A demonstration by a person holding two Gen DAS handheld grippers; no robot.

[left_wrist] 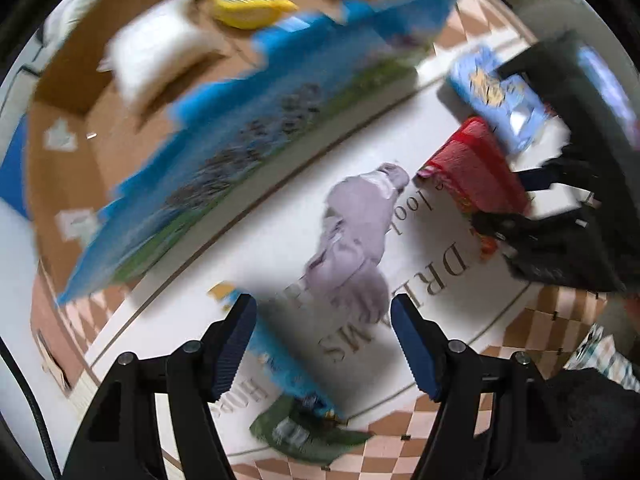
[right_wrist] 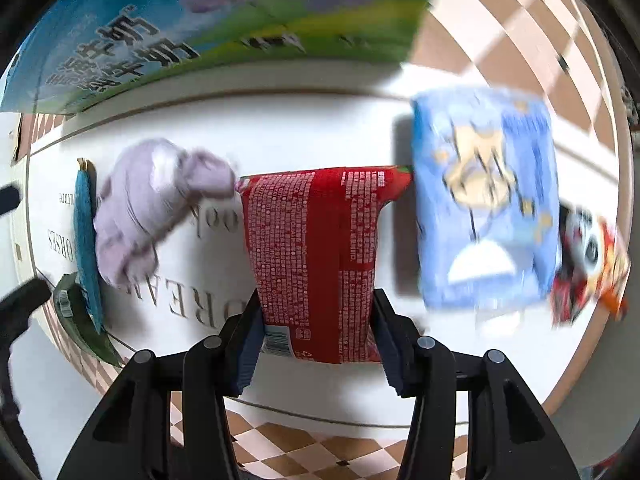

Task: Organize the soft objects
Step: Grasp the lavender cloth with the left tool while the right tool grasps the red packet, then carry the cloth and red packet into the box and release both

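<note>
Left gripper [left_wrist: 323,344]: fingers spread wide, nothing held, above the white mat [left_wrist: 248,272].
Lilac cloth [left_wrist: 354,236]: crumpled on the mat, just beyond the left fingers.
Box interior: a white pillow [left_wrist: 160,56] and yellow item [left_wrist: 244,0] are seen inside the cardboard box [left_wrist: 60,176], left view only.
Right gripper [right_wrist: 316,336]: clamped on the red packet [right_wrist: 316,256].
Blue packet [right_wrist: 484,200]: right of the red packet.
Panda packet [right_wrist: 588,264]: seen only in the right view, beside the blue packet.
</note>
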